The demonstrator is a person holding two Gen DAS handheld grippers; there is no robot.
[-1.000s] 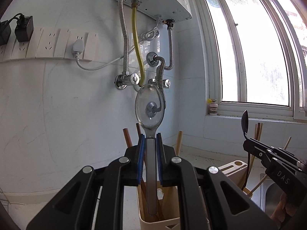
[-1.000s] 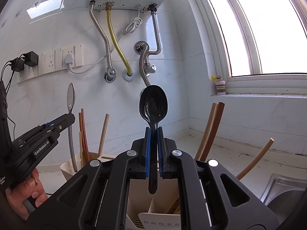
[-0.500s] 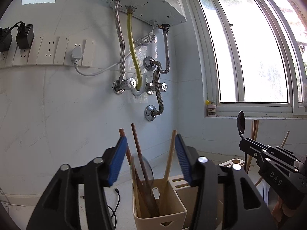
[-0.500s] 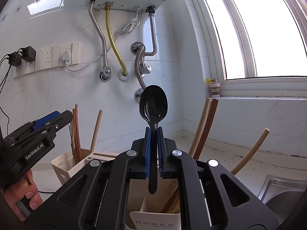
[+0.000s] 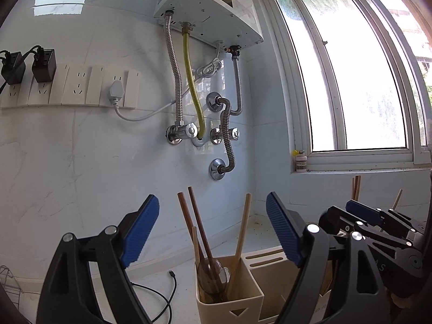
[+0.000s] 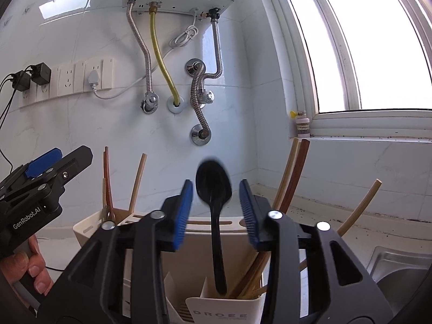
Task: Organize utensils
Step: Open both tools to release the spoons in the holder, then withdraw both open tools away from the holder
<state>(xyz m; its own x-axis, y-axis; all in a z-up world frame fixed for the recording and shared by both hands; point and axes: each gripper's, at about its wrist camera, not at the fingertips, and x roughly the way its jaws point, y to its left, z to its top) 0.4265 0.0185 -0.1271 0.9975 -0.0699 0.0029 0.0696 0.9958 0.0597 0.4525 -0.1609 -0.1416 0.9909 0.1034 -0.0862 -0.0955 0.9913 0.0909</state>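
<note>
1. Drop-off step of the utensil sorting, both sides at once. The left tongs (image 5: pixel 213 232) have just been opening and now stand wide apart with nothing between the pads.
2. The clear spoon (image 5: pixel 212 276) sits down inside the beige holder cup (image 5: pixel 229 301), bowl end up, in among the brown chopsticks (image 5: pixel 195 224) and the pale chopstick (image 5: pixel 243 226).
3. The right tongs (image 6: pixel 216 210) have just been opening too, about halfway. The black spoon (image 6: pixel 214 186) is between the pads but they're off it on both sides, and it looks blurred, so I'd guess it's dropping.
4. Its handle tip is already down in the front slot of the white caddy (image 6: pixel 221 314), next to more chopsticks (image 6: pixel 290 178) leaning right.
5. Next, I'd say: back both tongs straight off the holders without clipping the sticks poking up, then go find whatever's still loose. The tabletop (image 5: pixel 167 275) just shows a black cable (image 5: pixel 167 294) here, so I can't tell what's left.
</note>
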